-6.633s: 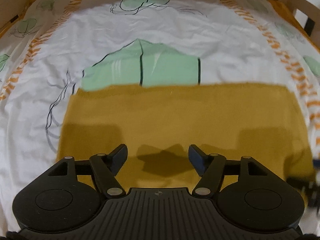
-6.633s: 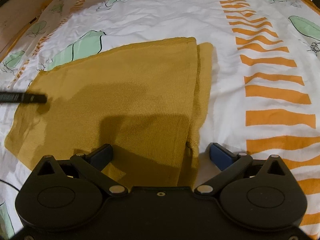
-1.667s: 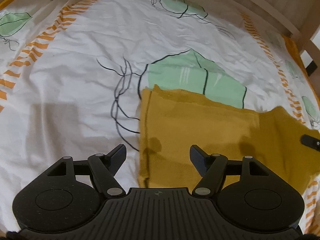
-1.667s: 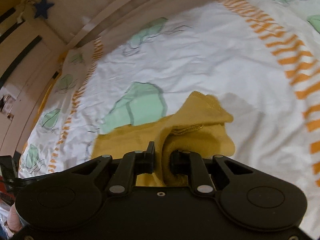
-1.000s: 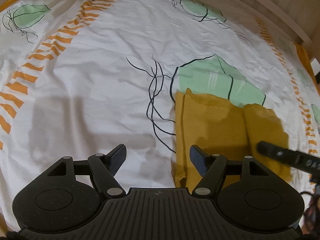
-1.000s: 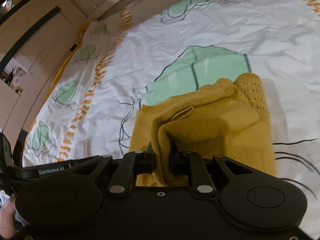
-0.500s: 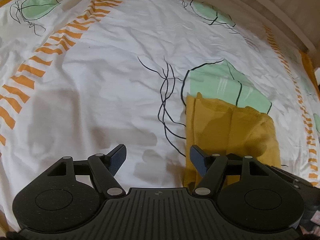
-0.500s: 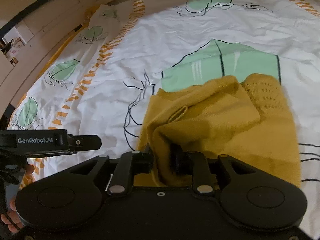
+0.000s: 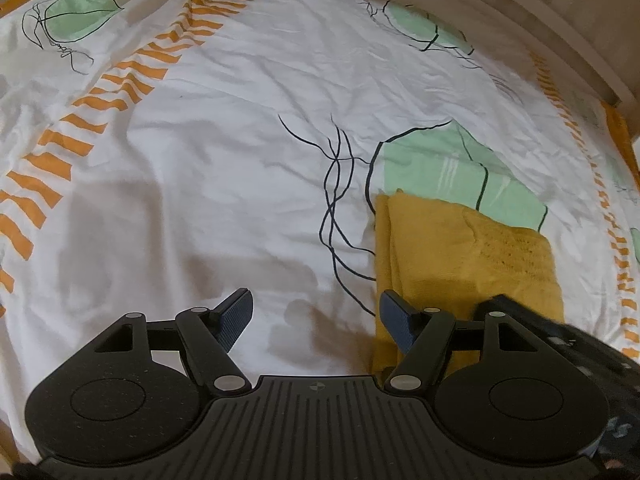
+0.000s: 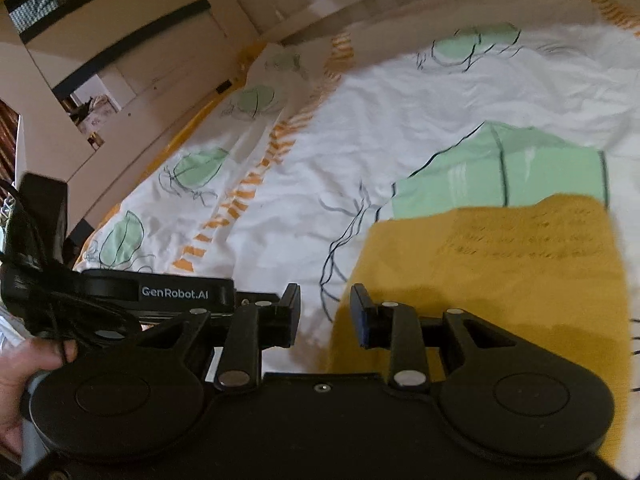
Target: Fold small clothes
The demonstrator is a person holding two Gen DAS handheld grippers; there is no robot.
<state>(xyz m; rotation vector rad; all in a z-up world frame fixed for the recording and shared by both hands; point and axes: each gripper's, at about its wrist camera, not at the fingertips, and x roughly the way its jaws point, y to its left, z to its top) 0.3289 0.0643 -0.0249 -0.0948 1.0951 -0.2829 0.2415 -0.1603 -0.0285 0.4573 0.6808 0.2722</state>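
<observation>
A mustard knit garment (image 9: pixel 460 256) lies folded into a narrow stack on the bed sheet (image 9: pixel 224 168), right of centre in the left wrist view. It also shows in the right wrist view (image 10: pixel 500 272), flat, with an openwork band on top. My left gripper (image 9: pixel 316 312) is open and empty, hovering over bare sheet just left of the garment's folded edge. My right gripper (image 10: pixel 325 312) is open a little and empty, above the garment's near left edge. The left gripper's body (image 10: pixel 152 292) shows at the left of the right wrist view.
The sheet is white with green leaf prints (image 9: pixel 448 168) and orange stripe bands (image 9: pixel 100 112). A wooden bed rail (image 9: pixel 560 32) runs along the far side. Wooden panels and a doorway (image 10: pixel 100 60) stand beyond the bed's left edge.
My right gripper has opened and let go of the garment, which now lies flat and folded. The right gripper has drawn back to the left. The left gripper stayed open.
</observation>
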